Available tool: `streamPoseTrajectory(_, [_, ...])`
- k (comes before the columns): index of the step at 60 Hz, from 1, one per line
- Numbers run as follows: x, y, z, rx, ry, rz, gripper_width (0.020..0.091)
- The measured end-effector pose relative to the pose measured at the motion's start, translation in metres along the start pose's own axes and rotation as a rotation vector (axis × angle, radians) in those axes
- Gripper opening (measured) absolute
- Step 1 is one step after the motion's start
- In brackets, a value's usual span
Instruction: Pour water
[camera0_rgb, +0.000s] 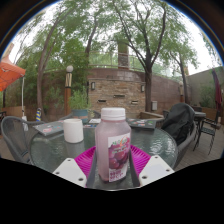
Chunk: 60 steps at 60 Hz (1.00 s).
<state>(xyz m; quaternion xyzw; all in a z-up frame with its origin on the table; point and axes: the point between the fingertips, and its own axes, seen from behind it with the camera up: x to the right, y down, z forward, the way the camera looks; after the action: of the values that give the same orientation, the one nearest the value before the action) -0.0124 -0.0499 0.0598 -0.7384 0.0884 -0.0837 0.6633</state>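
Note:
A plastic bottle (114, 148) with a white cap, pale pink liquid and a purple fruit label stands upright between my fingers, close to the camera. My gripper (113, 162) is shut on the bottle, with the magenta pads (139, 157) spread at either side and the inner faces pressing on its lower body. Its base is hidden below the fingers. A white cup (73, 130) stands on the round glass table (45, 150), beyond the fingers and to the left of the bottle.
Flat dark items lie at the table's far side, one on the left (48, 127) and one on the right (146, 123). Dark chairs stand to the left (14, 136) and right (180, 122). A brick wall (115, 90) and trees lie beyond.

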Motion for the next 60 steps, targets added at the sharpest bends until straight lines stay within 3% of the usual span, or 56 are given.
streamPoseTrajectory(9, [0.001,0.001,0.003,-0.005,0.005,-0.022,0.0465])
streamPoseTrajectory(10, [0.003,0.001,0.004,-0.010,0.008,-0.034,0.0429])
streamPoseTrajectory(16, [0.019,-0.017,0.017,-0.017,0.059,-0.212,0.0427])
streamPoseTrajectory(24, [0.032,-0.089,0.063,0.012,0.133,-0.572,0.0426])
streamPoseTrajectory(33, [-0.014,-0.143,0.123,0.033,0.157,-1.277,0.0425])
streamPoseTrajectory(45, [-0.074,-0.144,0.186,0.084,0.189,-2.056,0.0426])
streamPoseTrajectory(46, [-0.081,-0.149,0.194,0.075,0.137,-2.122,0.0427])
streamPoseTrajectory(50, [-0.091,-0.147,0.196,0.114,0.136,-2.318,0.0424])
streamPoseTrajectory(51, [-0.098,-0.139,0.196,0.141,0.202,-2.341,0.0423])
streamPoseTrajectory(54, [-0.105,-0.141,0.194,0.181,0.220,-2.426,0.0425])
streamPoseTrajectory(55, [-0.109,-0.151,0.204,0.176,0.157,-2.459,0.0425])
streamPoseTrajectory(60, [-0.109,-0.152,0.202,0.169,0.162,-2.470,0.0426])
